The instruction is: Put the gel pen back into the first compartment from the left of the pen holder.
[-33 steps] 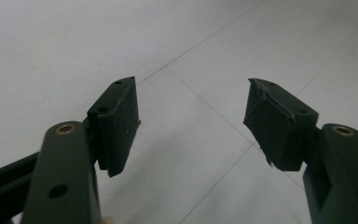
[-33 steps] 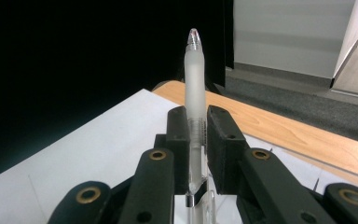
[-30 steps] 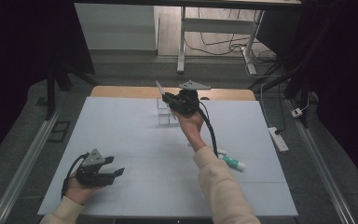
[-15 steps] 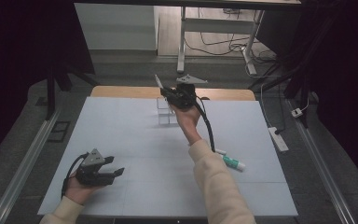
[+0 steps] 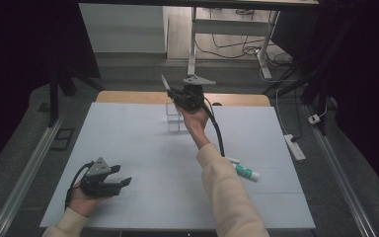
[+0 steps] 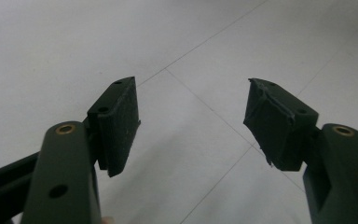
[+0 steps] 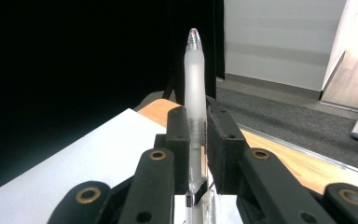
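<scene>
My right gripper (image 5: 173,94) is held up over the far middle of the table, shut on a frosted white pen (image 5: 165,83). In the right gripper view the pen (image 7: 194,93) stands clamped between the two pads, its tip sticking out well past my right gripper (image 7: 197,122). A small clear holder (image 5: 174,117) stands on the white mat (image 5: 128,143) just below and in front of that hand. My left gripper (image 5: 123,182) rests at the near left of the mat. Its jaws are open over bare mat, with nothing between them in the left gripper view (image 6: 193,121).
A white and green marker (image 5: 246,172) and a short white stick (image 5: 232,160) lie on the mat at the right, beside the right forearm. A wooden table edge (image 5: 128,97) borders the mat at the back. A power strip (image 5: 294,146) lies on the floor to the right.
The right gripper, with the pen in it, has drifted a little toward the back of the table and slightly higher. The left gripper has stayed where it was.
</scene>
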Motion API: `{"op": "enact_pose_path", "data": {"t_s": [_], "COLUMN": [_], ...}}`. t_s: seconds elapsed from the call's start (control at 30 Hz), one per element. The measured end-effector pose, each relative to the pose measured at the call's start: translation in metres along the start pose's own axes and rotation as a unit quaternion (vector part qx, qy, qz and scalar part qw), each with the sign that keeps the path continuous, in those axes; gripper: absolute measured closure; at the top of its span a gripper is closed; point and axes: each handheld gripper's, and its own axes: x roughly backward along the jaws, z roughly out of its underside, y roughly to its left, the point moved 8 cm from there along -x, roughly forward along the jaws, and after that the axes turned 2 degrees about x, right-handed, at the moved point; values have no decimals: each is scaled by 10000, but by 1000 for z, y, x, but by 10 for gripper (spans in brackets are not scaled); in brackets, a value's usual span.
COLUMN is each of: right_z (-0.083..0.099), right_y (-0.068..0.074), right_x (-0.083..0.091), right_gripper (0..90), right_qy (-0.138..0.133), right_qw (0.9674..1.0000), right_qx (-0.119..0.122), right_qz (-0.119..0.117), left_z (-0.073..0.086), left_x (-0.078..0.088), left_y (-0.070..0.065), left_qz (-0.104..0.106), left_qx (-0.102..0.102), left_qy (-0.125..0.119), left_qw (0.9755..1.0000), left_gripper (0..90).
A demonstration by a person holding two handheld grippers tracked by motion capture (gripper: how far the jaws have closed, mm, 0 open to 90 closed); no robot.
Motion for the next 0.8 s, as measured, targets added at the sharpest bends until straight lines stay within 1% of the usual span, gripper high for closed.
{"op": "enact_pose_path", "data": {"t_s": [0.07,0.17,0.57,0.63,0.8], "right_z": [1,2,9,9,9], "right_y": [-2,-5,-13,-14,-16], "right_x": [-4,-8,-30,-33,-40], "right_gripper": [791,791,791,791,789], "right_qy": [-7,-18,-69,-102,-166], "right_qw": [10000,10000,9999,9999,9998], "right_qx": [30,-8,19,-15,-1], "right_qz": [7,20,86,86,122], "left_z": [0,0,0,1,1], "left_x": [1,1,1,1,1], "left_y": [1,1,2,3,3], "left_qz": [-1,-7,-8,-10,-10], "left_qx": [6,15,25,26,18], "left_qy": [-9,-23,-28,-21,-16], "left_qw": [10000,10000,10000,10000,10000], "left_gripper": [349,349,349,349,349]}}
